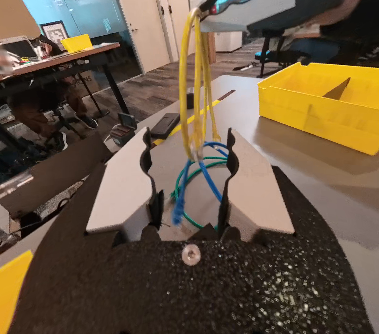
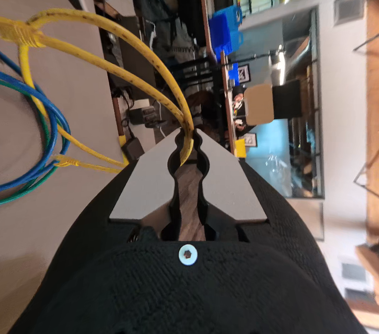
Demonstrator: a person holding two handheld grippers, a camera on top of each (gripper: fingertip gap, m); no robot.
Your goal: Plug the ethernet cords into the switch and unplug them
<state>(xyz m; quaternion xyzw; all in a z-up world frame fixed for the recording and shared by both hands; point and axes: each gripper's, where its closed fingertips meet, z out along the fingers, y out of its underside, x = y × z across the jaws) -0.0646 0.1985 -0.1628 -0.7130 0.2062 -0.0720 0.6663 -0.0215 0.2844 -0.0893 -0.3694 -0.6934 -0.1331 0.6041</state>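
Observation:
My right gripper [image 2: 188,132] is shut on a bundle of yellow ethernet cords [image 2: 143,53] and holds them in the air. In the left wrist view it [image 1: 200,10] is at the top right, and the yellow cords [image 1: 196,88] hang from it in loops, plugs dangling just above the table. My left gripper [image 1: 189,139] is open and empty, low over the table. A blue cord [image 1: 211,178] and a green cord [image 1: 192,219] lie loose between its fingers. They also show at the left of the right wrist view [image 2: 51,118]. A flat black box [image 1: 164,125], perhaps the switch, lies beyond.
A yellow divided bin [image 1: 320,106] stands on the grey table [image 1: 297,170] to the right. A yellow tape strip [image 1: 189,119] crosses the table by the black box. The table's left edge drops to the floor. A person sits at another desk [image 1: 61,57] far left.

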